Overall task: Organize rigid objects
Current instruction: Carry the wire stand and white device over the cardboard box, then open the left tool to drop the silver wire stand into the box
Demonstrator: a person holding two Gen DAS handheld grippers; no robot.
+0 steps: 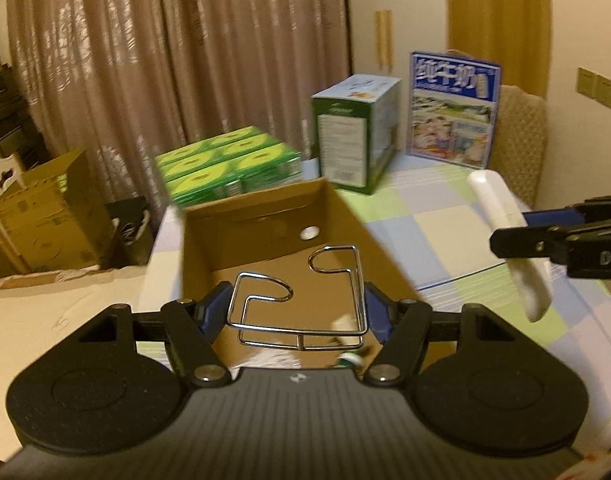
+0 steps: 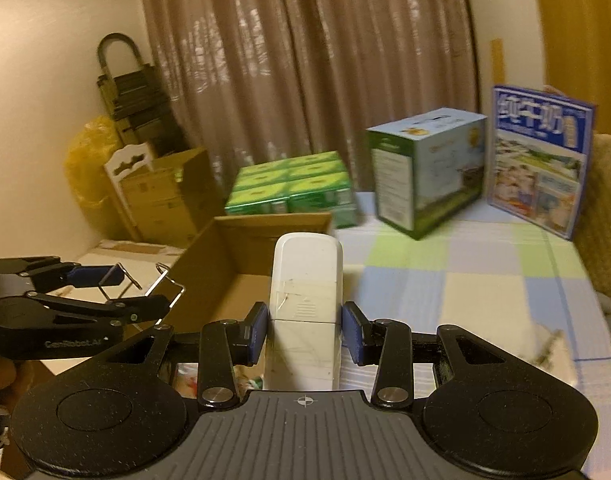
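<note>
Left gripper (image 1: pixel 297 312) clamped on a bent chrome wire rack (image 1: pixel 297 300), held over the open brown cardboard box (image 1: pixel 261 216) on the desk (image 1: pixel 445 208) with its pastel checked cloth. Right gripper (image 2: pixel 304 330) closed on a white plastic remote-shaped bar (image 2: pixel 305 280), near the box's right wall. Behind the box: green shrink-wrapped carton pack (image 1: pixel 229 164), upright green-blue carton (image 1: pixel 355 132), blue printed milk box (image 1: pixel 453 108).

Dim warm yellowish indoor light, motion blur throughout, fisheye-bent dark edges
</note>
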